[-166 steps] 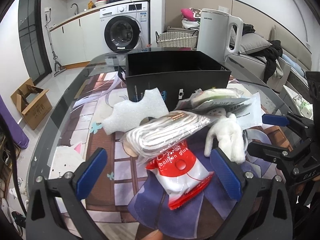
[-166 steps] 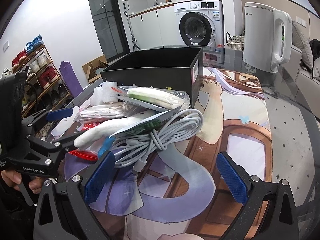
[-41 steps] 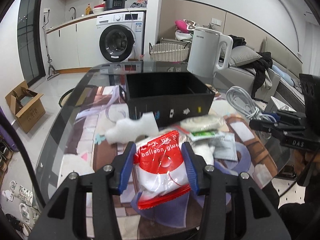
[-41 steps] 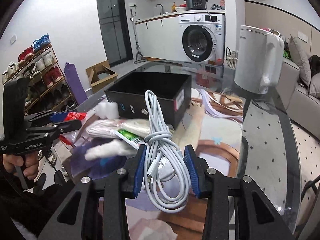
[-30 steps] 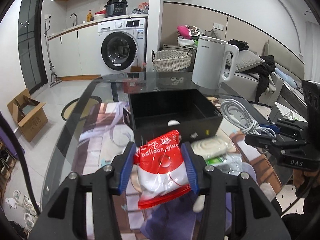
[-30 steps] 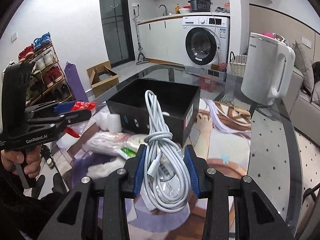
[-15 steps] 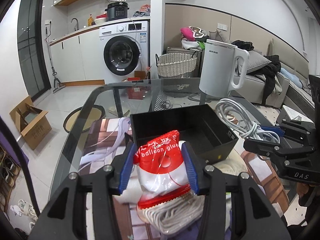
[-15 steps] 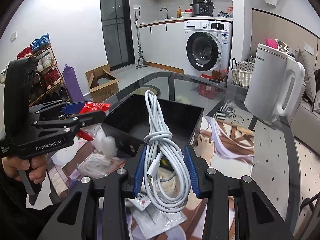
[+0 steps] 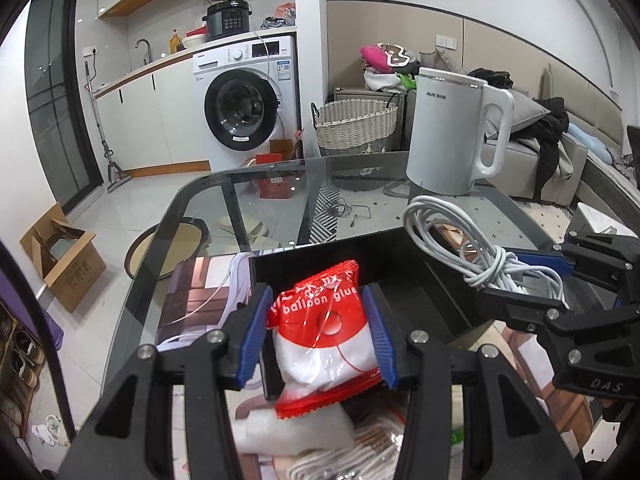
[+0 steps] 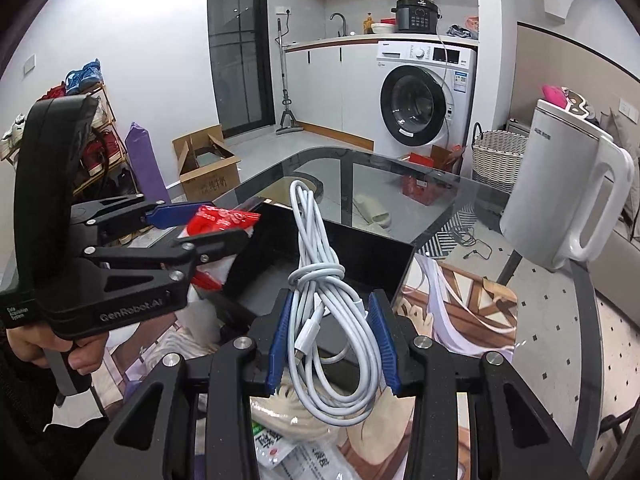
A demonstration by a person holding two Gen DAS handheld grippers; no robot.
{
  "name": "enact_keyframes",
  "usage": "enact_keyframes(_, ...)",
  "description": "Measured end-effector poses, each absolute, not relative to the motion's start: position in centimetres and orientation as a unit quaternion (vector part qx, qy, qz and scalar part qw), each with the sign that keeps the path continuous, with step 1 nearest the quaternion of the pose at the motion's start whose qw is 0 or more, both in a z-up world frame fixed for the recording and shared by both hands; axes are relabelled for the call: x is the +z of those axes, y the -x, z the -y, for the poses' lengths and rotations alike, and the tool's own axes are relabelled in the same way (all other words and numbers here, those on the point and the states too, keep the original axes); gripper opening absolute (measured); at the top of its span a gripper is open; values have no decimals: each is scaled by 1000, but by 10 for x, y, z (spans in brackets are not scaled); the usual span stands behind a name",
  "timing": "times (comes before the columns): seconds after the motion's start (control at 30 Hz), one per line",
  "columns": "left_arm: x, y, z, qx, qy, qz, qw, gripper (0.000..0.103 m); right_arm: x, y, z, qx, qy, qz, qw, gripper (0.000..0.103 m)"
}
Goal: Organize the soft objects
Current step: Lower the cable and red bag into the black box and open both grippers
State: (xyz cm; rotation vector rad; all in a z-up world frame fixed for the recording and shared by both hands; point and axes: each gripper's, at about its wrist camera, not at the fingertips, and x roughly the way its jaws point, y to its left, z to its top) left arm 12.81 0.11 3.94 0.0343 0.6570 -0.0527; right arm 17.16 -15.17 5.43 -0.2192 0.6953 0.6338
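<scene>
Balloon glue packet (image 9: 326, 330): glossy crinkled plastic film, red and white. Cable (image 10: 326, 304): smooth white plastic sheath. Box (image 10: 360, 254): matt black card. Table (image 9: 280, 196): glossy glass. Kettle (image 9: 456, 128): smooth white plastic. Basket (image 9: 354, 126): rough woven wicker. Foam piece (image 9: 288, 428): white, matt.

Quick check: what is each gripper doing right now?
Left gripper: shut on the red balloon glue packet.
Right gripper: shut on the white cable bundle.

Home, open-plan: washing machine (image 9: 244, 110), laundry basket (image 9: 354, 126), sofa (image 9: 560, 160), shoe rack (image 10: 94, 140), kettle (image 9: 456, 132).
</scene>
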Motion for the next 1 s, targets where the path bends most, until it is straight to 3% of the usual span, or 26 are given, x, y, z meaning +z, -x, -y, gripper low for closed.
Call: enact_keyframes(1.0,1,-184,7,-35,-29,-365,930,47,19,-225,122,325,164,-354,861,38)
